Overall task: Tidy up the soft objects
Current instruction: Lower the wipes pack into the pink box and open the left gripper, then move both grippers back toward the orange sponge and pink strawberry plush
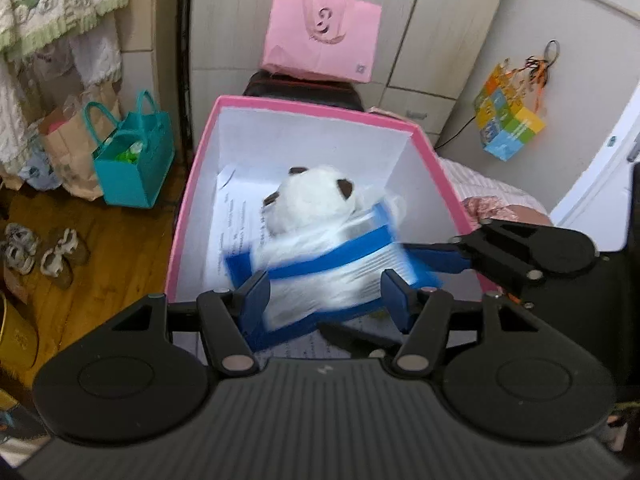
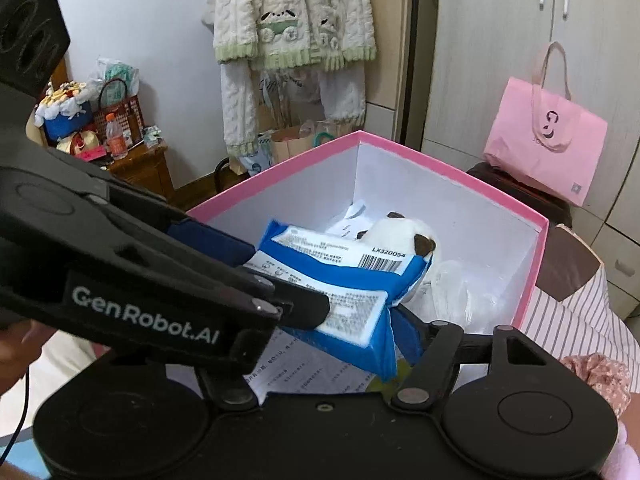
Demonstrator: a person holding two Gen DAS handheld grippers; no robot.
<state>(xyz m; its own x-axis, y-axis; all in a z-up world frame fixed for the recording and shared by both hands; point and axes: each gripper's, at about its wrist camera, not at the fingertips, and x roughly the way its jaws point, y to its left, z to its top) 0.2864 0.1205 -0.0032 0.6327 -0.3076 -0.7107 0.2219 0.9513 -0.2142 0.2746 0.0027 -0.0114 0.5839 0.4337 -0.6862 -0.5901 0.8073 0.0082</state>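
My left gripper (image 1: 326, 296) hangs over the pink box (image 1: 208, 128), its fingers closed against the sides of the blue-and-white packet (image 1: 340, 268). My right gripper (image 1: 436, 256) reaches in from the side; I cannot tell its state. The packet is blurred, above a white plush toy (image 1: 316, 196) lying on papers (image 1: 236, 220) inside the box.
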